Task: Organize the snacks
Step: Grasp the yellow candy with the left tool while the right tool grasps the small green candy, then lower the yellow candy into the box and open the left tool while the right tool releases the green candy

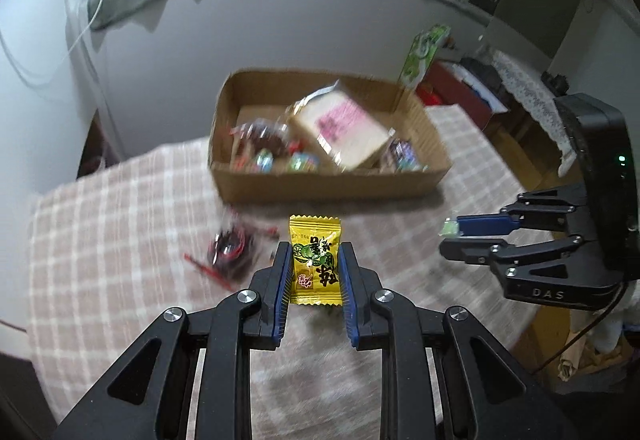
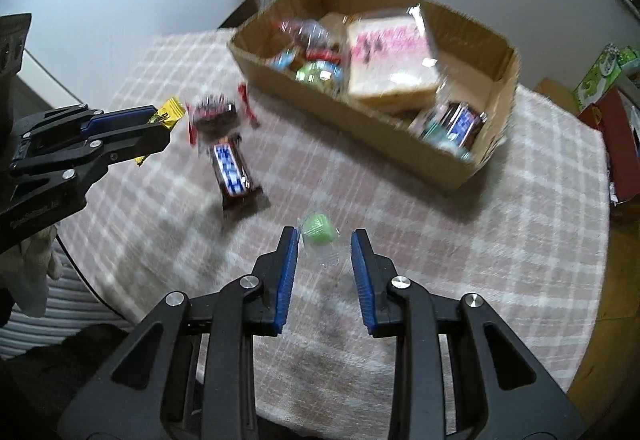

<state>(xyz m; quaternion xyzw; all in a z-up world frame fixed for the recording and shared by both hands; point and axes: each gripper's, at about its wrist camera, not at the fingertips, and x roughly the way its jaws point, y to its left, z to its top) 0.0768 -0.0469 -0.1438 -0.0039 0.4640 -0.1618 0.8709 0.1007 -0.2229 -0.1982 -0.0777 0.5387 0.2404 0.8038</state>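
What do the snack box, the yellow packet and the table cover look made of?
Snack box: brown corrugated cardboard, matte, with raw cut edges and folded corners.
Yellow packet, clamped in the left gripper: glossy printed plastic film or foil, by its sheen and crimped serrated ends.
Table cover: soft woven or fleecy cloth, by its matte, fuzzy pink-and-white check; blur leaves the weave unclear.

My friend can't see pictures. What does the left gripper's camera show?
The left gripper pinches a yellow candy packet above a checked tablecloth; behind it sits a cardboard box of snacks.
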